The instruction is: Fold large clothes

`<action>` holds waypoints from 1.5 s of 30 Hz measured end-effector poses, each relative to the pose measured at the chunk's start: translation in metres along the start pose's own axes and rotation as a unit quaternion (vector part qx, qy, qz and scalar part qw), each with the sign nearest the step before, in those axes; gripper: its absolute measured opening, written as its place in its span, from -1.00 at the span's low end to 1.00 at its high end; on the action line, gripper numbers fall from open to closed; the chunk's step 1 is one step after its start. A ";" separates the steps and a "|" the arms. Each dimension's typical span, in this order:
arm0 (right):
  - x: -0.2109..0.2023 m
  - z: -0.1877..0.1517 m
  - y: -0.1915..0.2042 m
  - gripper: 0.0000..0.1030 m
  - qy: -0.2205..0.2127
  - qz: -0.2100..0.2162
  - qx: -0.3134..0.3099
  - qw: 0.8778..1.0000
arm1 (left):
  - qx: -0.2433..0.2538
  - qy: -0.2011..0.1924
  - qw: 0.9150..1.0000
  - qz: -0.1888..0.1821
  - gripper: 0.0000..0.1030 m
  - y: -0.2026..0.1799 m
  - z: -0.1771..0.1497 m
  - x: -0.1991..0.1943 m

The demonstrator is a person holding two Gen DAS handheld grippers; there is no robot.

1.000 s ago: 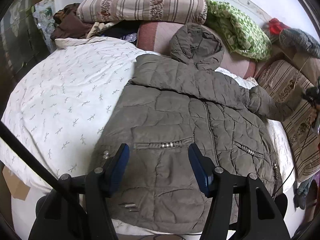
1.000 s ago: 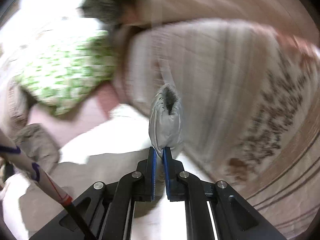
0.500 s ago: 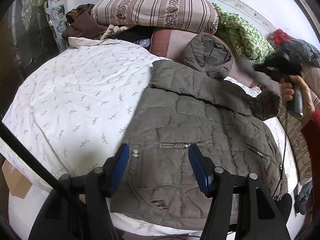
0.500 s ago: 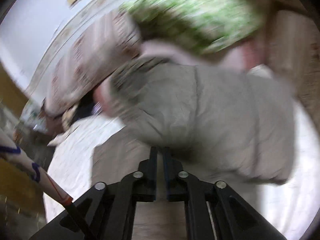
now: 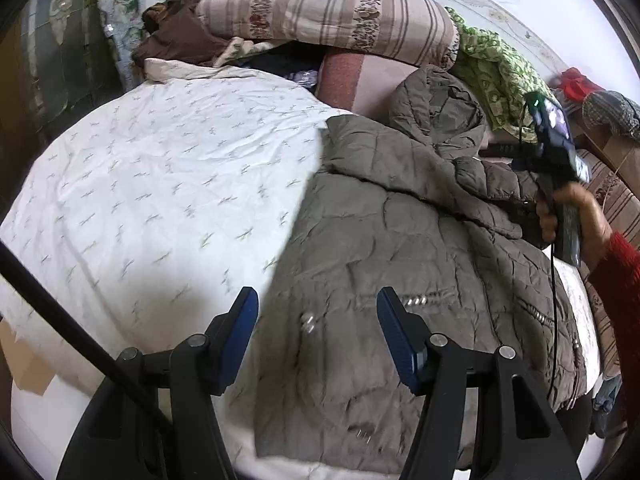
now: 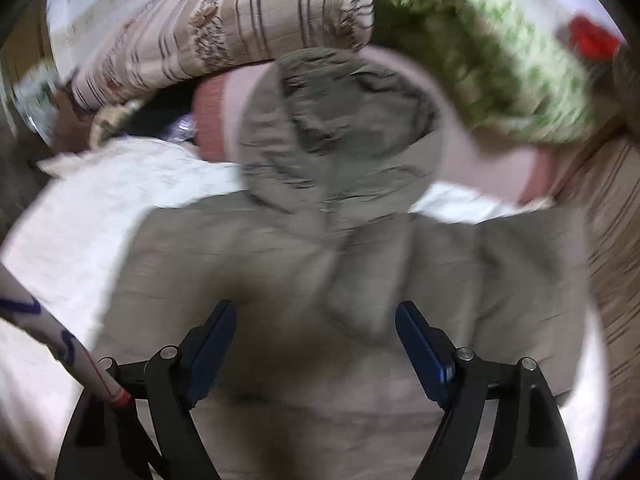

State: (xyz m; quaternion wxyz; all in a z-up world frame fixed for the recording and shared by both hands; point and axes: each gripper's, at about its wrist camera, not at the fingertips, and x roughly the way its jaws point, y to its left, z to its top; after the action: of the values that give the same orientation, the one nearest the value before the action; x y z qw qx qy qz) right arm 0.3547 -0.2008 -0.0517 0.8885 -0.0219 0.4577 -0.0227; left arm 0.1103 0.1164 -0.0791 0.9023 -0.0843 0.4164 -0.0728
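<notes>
On a white bed [image 5: 168, 184] a jacket [image 5: 400, 264] is spread. The left gripper [image 5: 316, 320] is held half open, empty. The right gripper [image 6: 316, 336], clamped on the sleeve [image 5: 492, 184] earlier, has just been opened wide, the sleeve dropped across the jacket's upper right.

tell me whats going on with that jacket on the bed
A person with a gripper in each hand is folding an olive hooded puffer jacket spread on a white bedspread. The right gripper has just been opening with nothing between its fingers; the sleeve lies across the chest. The left gripper hangs open over the lower edge.
</notes>
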 end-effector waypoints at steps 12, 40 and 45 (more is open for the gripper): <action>0.118 -0.025 0.011 0.35 0.073 -0.184 -0.176 0.964 | 0.008 -0.056 0.998 -0.017 0.22 -0.039 0.085 0.090; 0.080 -0.016 0.180 -0.39 0.074 0.107 -0.086 0.988 | -0.098 0.013 0.994 -0.039 0.24 0.051 0.082 0.127; 0.055 -0.020 0.189 0.16 0.056 0.116 -0.106 0.986 | -0.105 0.023 0.993 -0.042 0.24 0.053 0.080 0.130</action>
State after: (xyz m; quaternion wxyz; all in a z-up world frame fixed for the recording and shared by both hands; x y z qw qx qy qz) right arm 0.3746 -0.0156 -0.1192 0.8505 -0.0619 0.5064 0.1280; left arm 0.2588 0.1496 -0.1353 0.8748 -0.1941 0.4387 -0.0683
